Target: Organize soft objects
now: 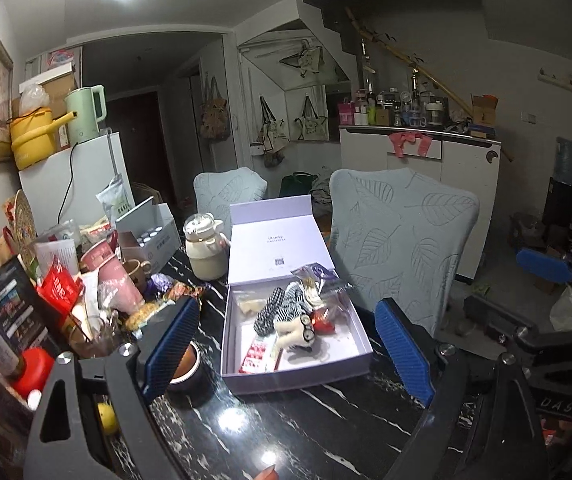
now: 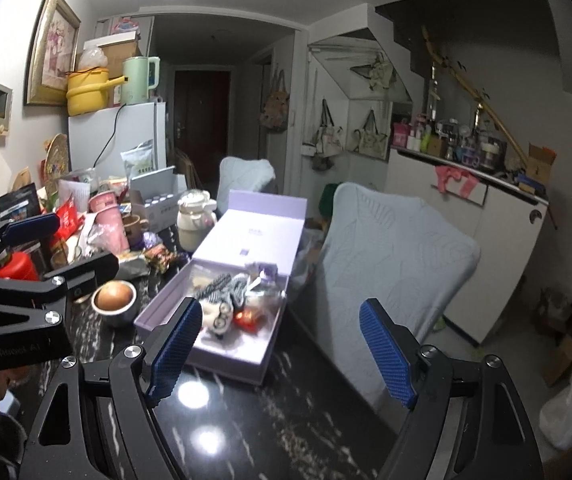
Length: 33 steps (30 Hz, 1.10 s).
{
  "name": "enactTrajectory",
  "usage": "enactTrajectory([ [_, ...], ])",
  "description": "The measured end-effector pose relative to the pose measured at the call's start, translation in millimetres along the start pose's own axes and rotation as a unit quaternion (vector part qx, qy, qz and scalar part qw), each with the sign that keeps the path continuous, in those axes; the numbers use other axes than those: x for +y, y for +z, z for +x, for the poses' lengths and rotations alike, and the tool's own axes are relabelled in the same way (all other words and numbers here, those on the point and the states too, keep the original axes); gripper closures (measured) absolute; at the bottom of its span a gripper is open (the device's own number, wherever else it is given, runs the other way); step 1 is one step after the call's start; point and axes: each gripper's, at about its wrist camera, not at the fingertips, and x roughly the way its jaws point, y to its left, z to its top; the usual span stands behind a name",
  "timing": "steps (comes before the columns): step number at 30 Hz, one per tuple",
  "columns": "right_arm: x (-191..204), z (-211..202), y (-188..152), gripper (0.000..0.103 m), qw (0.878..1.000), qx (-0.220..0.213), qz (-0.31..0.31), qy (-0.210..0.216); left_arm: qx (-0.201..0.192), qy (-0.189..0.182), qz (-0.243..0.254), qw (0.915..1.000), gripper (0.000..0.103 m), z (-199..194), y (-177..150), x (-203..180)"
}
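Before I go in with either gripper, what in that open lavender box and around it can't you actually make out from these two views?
- Small print on the open lavender cardboard box lid: too small in the left view, blurred in the right.
- Box's near-left corner: hidden in the right view by a blue finger pad of the right gripper.
- Cream plush toy: partly covered by striped black-and-white fabric; shape unclear.

Left wrist: looks forward over the table (image 1: 306,432), facing the open box (image 1: 294,376) squarely, near.
Right wrist: looks from further right, box (image 2: 229,368) left of centre.
Shared: box, chair (image 1: 402,240), fridge (image 1: 81,176).
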Motion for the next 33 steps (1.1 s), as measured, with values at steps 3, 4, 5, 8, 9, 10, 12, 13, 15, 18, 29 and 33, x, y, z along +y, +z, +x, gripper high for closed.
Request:
enactTrajectory([
  [3, 1.3, -4.9, -14.7, 0.021, 1.000, 0.008, 0.008, 0.001, 0.003, -0.002, -0.004, 1.0000, 0.013, -5.0, -11.5, -2.4],
  [4, 1.2, -6.0, -17.9, 0.021, 1.000, 0.010, 0.010, 0.001, 0.005, -0.002, -0.004, 1.0000, 0.013, -5.9, -14.3, -4.1],
  [5, 1.5, -7.6, -21.2, 0.021, 1.000, 0.011, 0.011, 0.001, 0.007, -0.001, -0.003, 1.0000, 0.013, -8.1, -18.9, -6.3],
  [8, 3.9, -12.5, -30.6, 0.021, 1.000, 0.013, 0.014, 0.000, 0.010, 0.000, -0.003, 0.9999, 0.013, -10.5, -26.8, -8.4],
  [9, 4.7, -14.4, -34.0, 0.021, 1.000, 0.015, 0.015, 0.003, 0.013, -0.002, -0.004, 0.9999, 0.013, -10.7, -29.8, -9.2],
  [10, 5.0, -14.8, -36.1, 0.021, 1.000, 0.018, 0.017, 0.005, 0.016, -0.004, -0.005, 0.9998, 0.013, -10.8, -32.5, -9.8],
  [12, 5.6, -16.3, -41.8, 0.021, 1.000, 0.023, 0.019, 0.004, 0.021, -0.005, -0.009, 0.9997, 0.013, -10.6, -39.3, -11.5],
  [13, 6.2, -17.0, -44.1, 0.021, 1.000, 0.025, 0.019, 0.002, 0.025, -0.006, -0.009, 0.9996, 0.013, -9.9, -42.9, -12.7],
  [15, 7.7, -18.6, -49.1, 0.021, 0.999, 0.027, 0.018, 0.001, 0.032, -0.010, -0.009, 0.9994, 0.013, -8.1, -47.6, -15.4],
  [18, 9.8, -16.9, -54.1, 0.021, 0.999, 0.037, 0.019, 0.004, 0.040, -0.013, -0.012, 0.9990, 0.013, -6.4, -54.8, -17.5],
  [29, 5.2, -13.1, -64.7, 0.021, 0.998, 0.056, 0.033, 0.007, 0.056, -0.016, -0.023, 0.9980, 0.013, 1.0, -63.7, -15.1],
  [33, 4.5, -12.7, -64.3, 0.021, 0.998, 0.057, 0.035, 0.007, 0.058, -0.014, -0.022, 0.9980, 0.013, 1.5, -64.1, -14.8],
])
